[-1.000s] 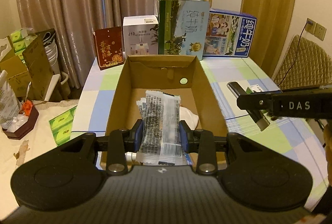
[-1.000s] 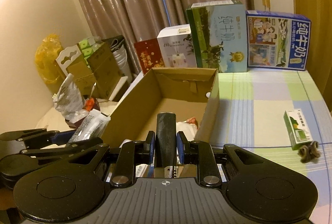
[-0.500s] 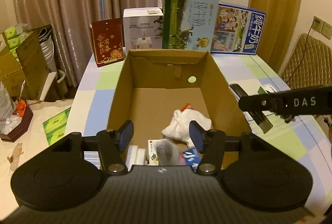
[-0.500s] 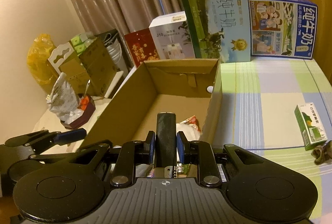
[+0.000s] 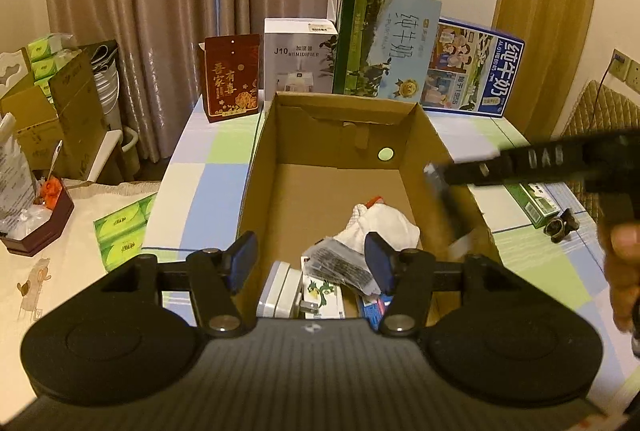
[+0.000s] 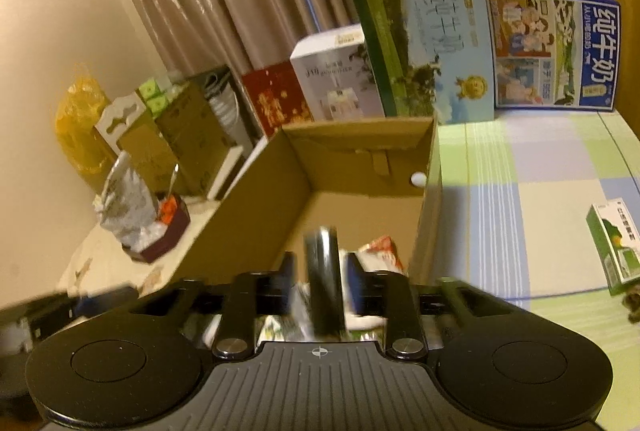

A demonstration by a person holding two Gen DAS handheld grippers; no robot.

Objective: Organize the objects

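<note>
While the dark packet (image 5: 342,263) lies among the white cloth (image 5: 380,227) and small cartons at the near end of the cardboard box (image 5: 264,167), the box's far half is bare floor up to its back wall. Left gripper (image 5: 312,263) hangs over the near rim, fingers spread and empty; a second ago they pinched that packet. Right gripper (image 6: 320,271), blurred at lower centre, has its fingers parted around a dark bar (image 6: 324,283), earlier clamped. Checked desk (image 6: 540,191) lies open at frame right.
</note>
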